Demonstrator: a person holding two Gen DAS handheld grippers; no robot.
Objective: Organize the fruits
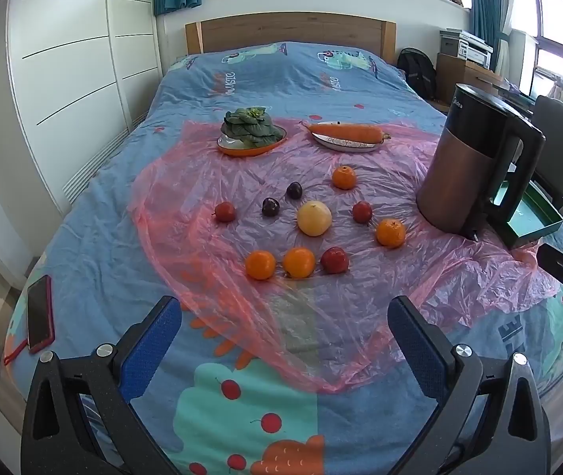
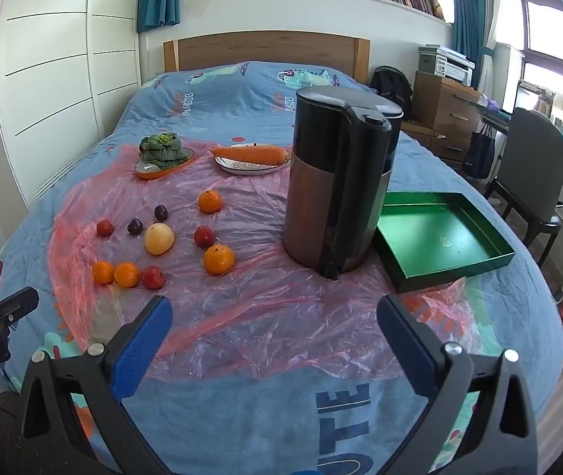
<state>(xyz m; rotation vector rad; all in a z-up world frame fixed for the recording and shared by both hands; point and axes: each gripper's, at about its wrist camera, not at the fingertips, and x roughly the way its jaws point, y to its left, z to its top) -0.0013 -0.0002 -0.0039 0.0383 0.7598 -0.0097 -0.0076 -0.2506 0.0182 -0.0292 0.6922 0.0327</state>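
fruits (image 1: 313, 218) lying loose on slippery plastic sheet (image 1: 360, 316) over bed; firm, round, prone to rolling, best pinched across widest part; both hand-held grippers (image 1: 284, 316) (image 2: 274, 318) gaping wide, gripping nothing.

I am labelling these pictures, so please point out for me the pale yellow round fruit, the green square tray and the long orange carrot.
pale yellow round fruit (image 1: 314, 218): left wrist view, middle of its skin.
green square tray (image 2: 479, 265): right wrist view, near outer wall.
long orange carrot (image 2: 249, 154): right wrist view, middle of its body.
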